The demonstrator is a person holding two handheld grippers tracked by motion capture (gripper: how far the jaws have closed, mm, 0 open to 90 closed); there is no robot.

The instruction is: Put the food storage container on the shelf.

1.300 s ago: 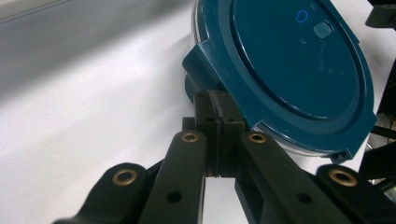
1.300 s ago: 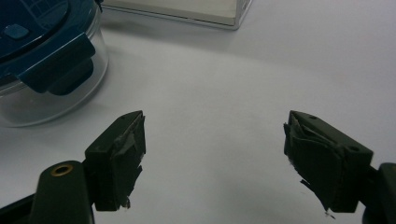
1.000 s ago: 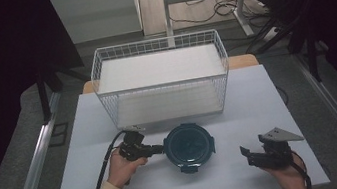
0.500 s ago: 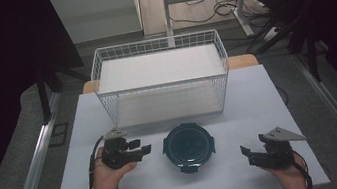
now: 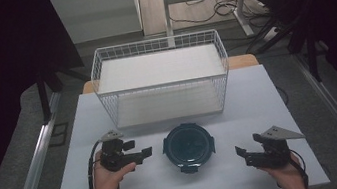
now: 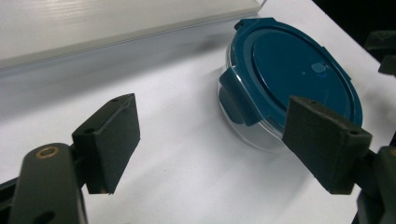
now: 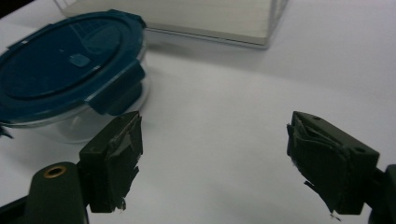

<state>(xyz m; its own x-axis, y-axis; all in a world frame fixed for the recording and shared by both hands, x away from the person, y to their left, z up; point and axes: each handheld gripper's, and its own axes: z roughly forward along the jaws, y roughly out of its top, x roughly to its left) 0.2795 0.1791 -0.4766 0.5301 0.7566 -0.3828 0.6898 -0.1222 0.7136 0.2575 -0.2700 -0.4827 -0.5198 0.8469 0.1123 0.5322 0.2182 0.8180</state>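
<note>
The round container with its blue clip lid sits in the middle of the white tabletop, just in front of the wire basket. To its left, the left tool has just been opening and stands spread and empty, apart from the side clip. To its right, the right tool also gapes empty, well apart. Approach level, square to a clip. Dark floor and cables surround the tabletop.

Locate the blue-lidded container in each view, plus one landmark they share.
High view: container at table centre, in front of the basket.
Left gripper view: upper right, beyond the right finger.
Right gripper view: upper left, above the left finger.
Shared landmark: the basket's white floor panel, along the top edge of both gripper views.
</note>
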